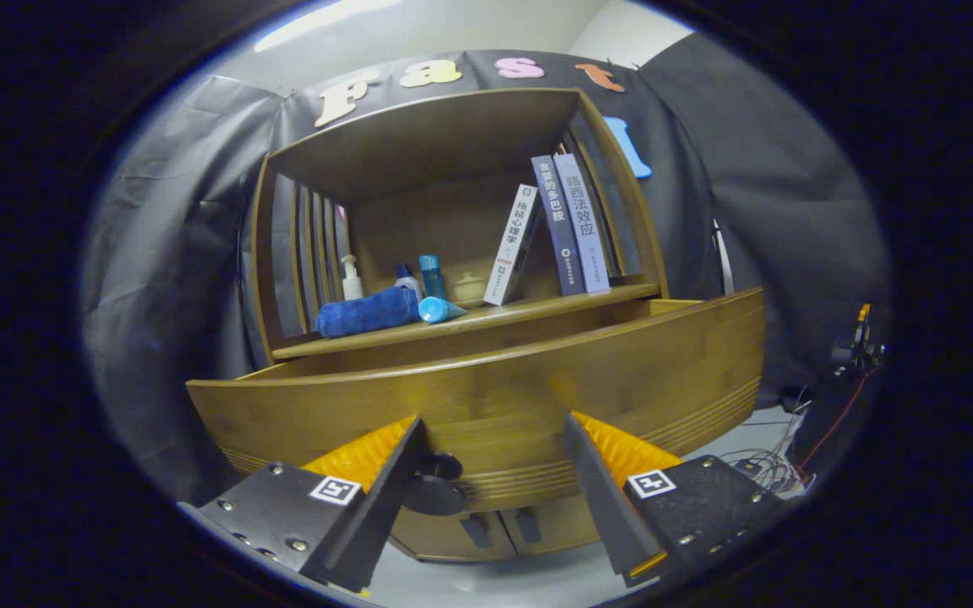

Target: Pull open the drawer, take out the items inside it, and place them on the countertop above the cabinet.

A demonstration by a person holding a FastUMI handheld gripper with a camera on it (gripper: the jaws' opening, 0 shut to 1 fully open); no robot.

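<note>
The wooden drawer stands pulled out from the cabinet, its broad front just ahead of my fingers. Its inside is hidden behind that front. My gripper is open, fingertips close to the drawer front. The dark round drawer knob lies between the fingers, right beside the left one, and nothing is gripped. Above and behind the drawer runs the countertop. On it lie a rolled blue towel and a blue tube.
At the back of the countertop stand a white pump bottle, two blue bottles, a small cream jar and three leaning books. Two lower cabinet doors sit under the drawer. Cables lie on the floor to the right.
</note>
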